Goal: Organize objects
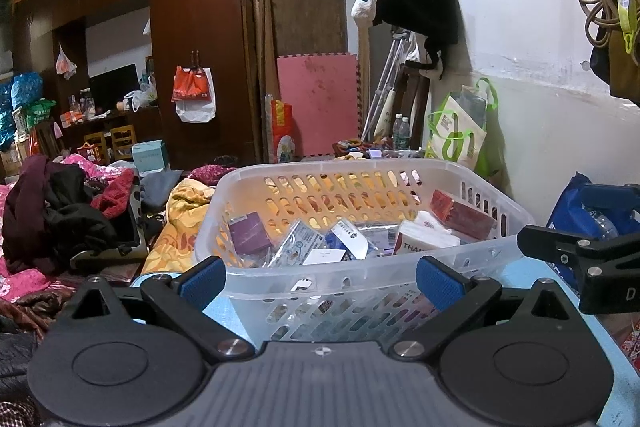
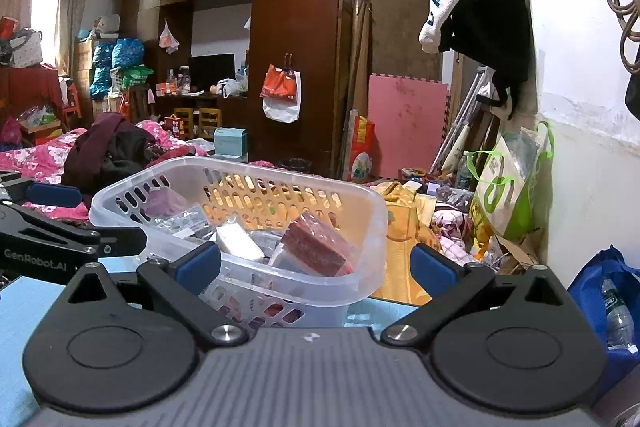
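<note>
The basket (image 1: 360, 179) at twelve o'clock is already filled with packets — both the left gripper (image 1: 320, 281) and right gripper (image 2: 316, 265) are held spread and empty — little seems left.

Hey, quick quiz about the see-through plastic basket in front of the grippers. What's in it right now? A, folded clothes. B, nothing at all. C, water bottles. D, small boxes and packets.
D: the basket holds small packaged goods, including a purple box and a dark red box, with both grippers, left and right, open and holding nothing.
</note>
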The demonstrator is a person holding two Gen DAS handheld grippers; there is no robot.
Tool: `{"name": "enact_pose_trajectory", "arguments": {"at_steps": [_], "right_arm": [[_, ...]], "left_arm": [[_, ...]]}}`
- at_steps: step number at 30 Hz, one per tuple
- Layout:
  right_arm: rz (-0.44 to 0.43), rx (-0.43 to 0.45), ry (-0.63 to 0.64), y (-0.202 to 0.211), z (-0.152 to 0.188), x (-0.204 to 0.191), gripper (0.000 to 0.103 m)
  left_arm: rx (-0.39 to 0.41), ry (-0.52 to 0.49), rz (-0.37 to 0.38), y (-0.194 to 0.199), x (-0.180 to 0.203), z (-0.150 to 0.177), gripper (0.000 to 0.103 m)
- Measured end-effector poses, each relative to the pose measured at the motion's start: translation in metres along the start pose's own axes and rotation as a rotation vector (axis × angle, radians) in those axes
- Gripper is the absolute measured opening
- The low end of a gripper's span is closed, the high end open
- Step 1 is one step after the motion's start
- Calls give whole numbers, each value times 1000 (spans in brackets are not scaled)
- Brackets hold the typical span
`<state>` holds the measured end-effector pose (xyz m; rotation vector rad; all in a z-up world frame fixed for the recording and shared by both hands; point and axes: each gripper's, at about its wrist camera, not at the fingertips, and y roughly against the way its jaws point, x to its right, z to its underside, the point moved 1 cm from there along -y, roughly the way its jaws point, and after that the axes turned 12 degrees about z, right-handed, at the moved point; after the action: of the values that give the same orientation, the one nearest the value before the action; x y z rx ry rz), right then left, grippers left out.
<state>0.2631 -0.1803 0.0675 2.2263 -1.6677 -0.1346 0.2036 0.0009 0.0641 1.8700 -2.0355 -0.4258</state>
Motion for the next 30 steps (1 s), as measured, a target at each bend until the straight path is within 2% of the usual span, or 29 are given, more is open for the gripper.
{"name": "enact_pose_trajectory", "arguments": {"at_steps": [30], "right_arm": [[5, -14, 0, 0, 2, 3, 103]], "left_arm": [[-5, 4, 9, 1, 1, 1, 102]]}}
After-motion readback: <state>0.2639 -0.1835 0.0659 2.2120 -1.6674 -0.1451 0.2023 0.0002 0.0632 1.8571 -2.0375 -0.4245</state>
